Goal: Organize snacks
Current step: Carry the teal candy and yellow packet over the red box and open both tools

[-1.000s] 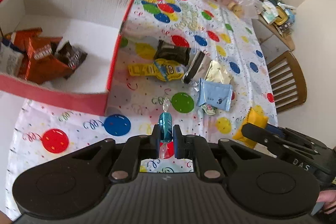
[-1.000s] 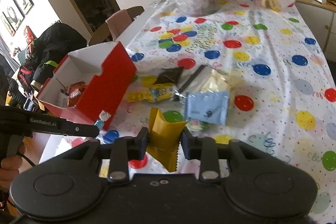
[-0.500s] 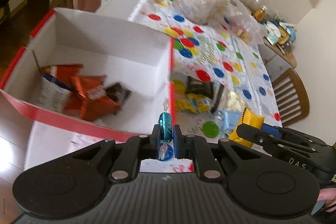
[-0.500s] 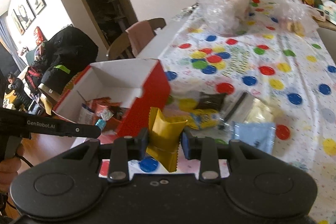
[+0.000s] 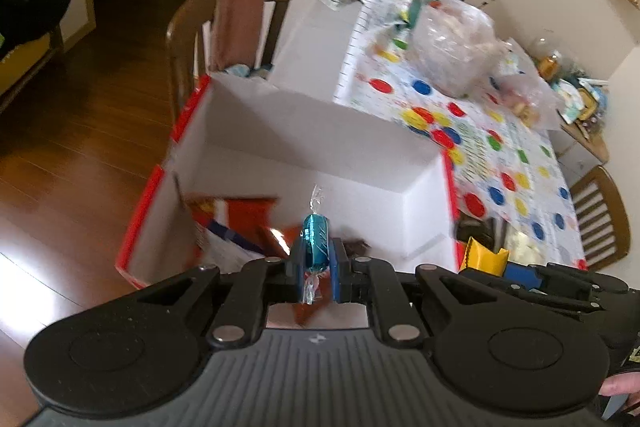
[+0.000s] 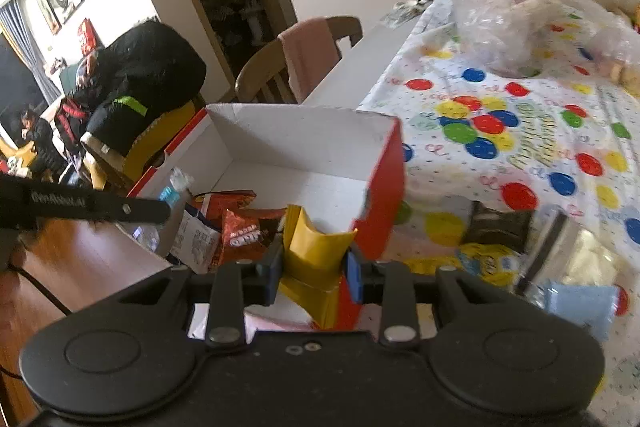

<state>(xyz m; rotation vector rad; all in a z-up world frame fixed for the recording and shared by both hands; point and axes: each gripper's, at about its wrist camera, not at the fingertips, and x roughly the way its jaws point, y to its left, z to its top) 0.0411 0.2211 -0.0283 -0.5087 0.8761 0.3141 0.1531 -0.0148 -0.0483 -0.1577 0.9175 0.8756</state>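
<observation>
Left wrist view: the left gripper (image 5: 316, 259) has its jaws clamped on a blue wrapped candy (image 5: 315, 241) above the red box (image 5: 320, 131) of snack packets (image 6: 244, 227) – the right gripper (image 6: 314, 267) pinches a yellow packet (image 6: 316, 247) at the box's near corner on the counter (image 6: 520, 131)

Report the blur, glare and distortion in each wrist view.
Left wrist view: wrappers in the red box smear with motion blur, the blue candy stays sharp, and glare whitens the floor at left. Right wrist view: the light blue packet is soft and the fisheye bows the doorway.
</observation>
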